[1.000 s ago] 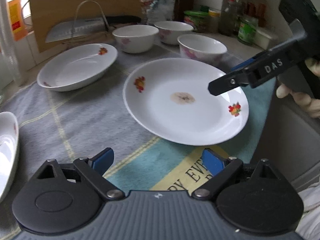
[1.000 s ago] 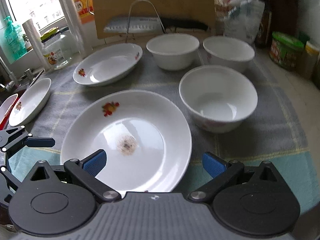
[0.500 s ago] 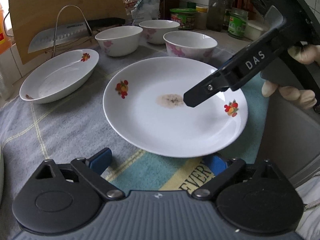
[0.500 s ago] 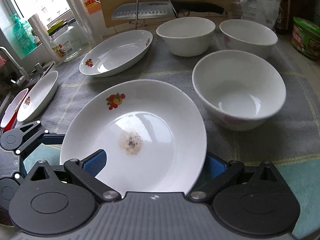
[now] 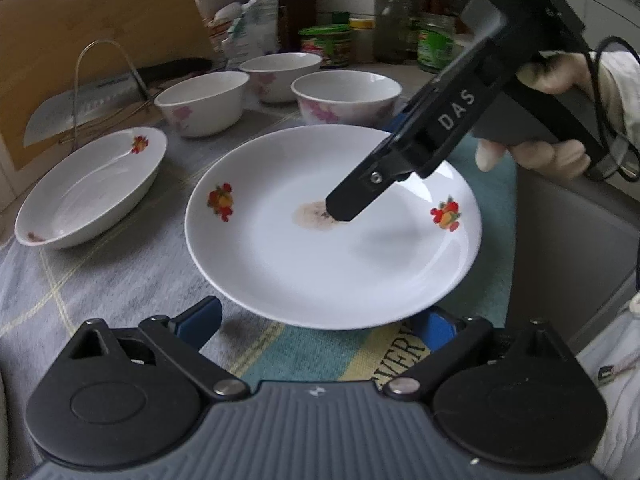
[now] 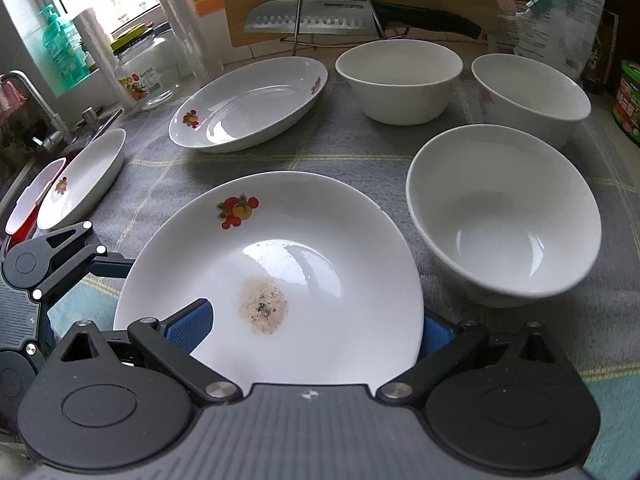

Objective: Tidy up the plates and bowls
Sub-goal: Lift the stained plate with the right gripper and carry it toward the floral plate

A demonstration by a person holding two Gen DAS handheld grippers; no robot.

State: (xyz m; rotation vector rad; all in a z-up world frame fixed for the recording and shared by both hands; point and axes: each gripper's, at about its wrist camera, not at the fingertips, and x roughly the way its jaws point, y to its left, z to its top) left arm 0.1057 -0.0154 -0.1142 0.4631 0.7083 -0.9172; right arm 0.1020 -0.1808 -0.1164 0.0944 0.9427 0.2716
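A round white plate (image 5: 332,236) with fruit prints and a brown stain lies on the cloth; it also shows in the right wrist view (image 6: 280,280). My right gripper (image 6: 312,328) is open, one finger over the plate and one under its near rim. In the left wrist view that upper finger (image 5: 352,204) reaches to the stain. My left gripper (image 5: 316,324) is open at the plate's opposite rim. Three white bowls (image 6: 504,216) (image 6: 400,78) (image 6: 532,96) stand beyond. An oval dish (image 6: 248,104) sits at the back left.
Two smaller dishes (image 6: 80,176) lean at the left by the sink tap (image 6: 24,84). A cleaver on a wire stand (image 6: 332,20) and a cutting board stand behind. Jars and bottles (image 5: 436,40) line the back right. A glass jar (image 6: 152,68) is near the window.
Both grippers have closed in on the round plate. My right gripper has slid its fingers over and under the rim; my left has come up to the opposite edge.
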